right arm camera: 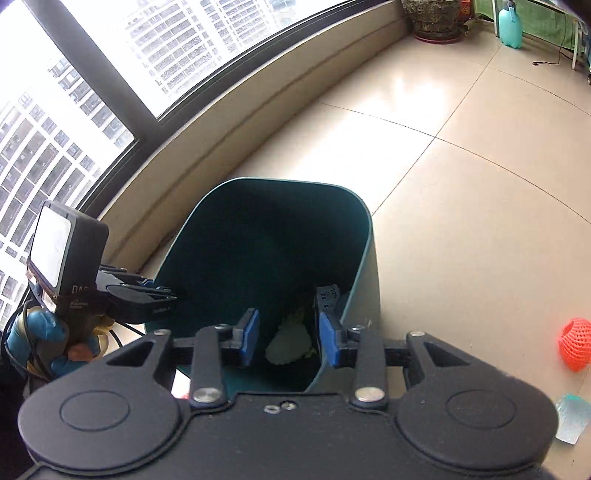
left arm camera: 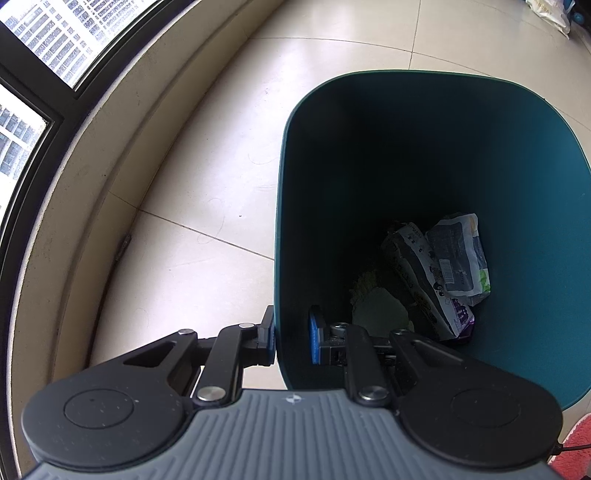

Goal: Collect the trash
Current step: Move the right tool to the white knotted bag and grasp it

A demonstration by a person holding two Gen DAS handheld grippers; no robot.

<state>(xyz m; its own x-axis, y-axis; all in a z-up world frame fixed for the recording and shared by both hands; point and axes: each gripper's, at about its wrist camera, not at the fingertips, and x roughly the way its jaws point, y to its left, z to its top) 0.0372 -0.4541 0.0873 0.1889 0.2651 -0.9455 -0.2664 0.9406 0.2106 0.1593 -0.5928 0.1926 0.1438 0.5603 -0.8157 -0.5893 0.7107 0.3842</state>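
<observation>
A dark teal trash bin (left arm camera: 517, 177) stands on the tiled floor. My left gripper (left arm camera: 292, 336) is shut on its near-left wall, one pad outside and one inside. At the bottom lie two printed wrappers (left arm camera: 458, 258) and a pale crumpled scrap (left arm camera: 376, 306). In the right wrist view my right gripper (right arm camera: 288, 341) hangs open above the bin (right arm camera: 280, 229) with nothing between its blue pads; the pale scrap (right arm camera: 291, 328) shows far below. An orange mesh net (right arm camera: 574, 343) and a clear bluish plastic piece (right arm camera: 572, 417) lie on the floor to the right.
A curved window wall with a low sill (right arm camera: 258, 110) runs behind the bin. A potted plant (right arm camera: 436, 18) and a teal bottle (right arm camera: 509, 26) stand far back. A red textured thing (left arm camera: 576, 443) lies at the bin's near right.
</observation>
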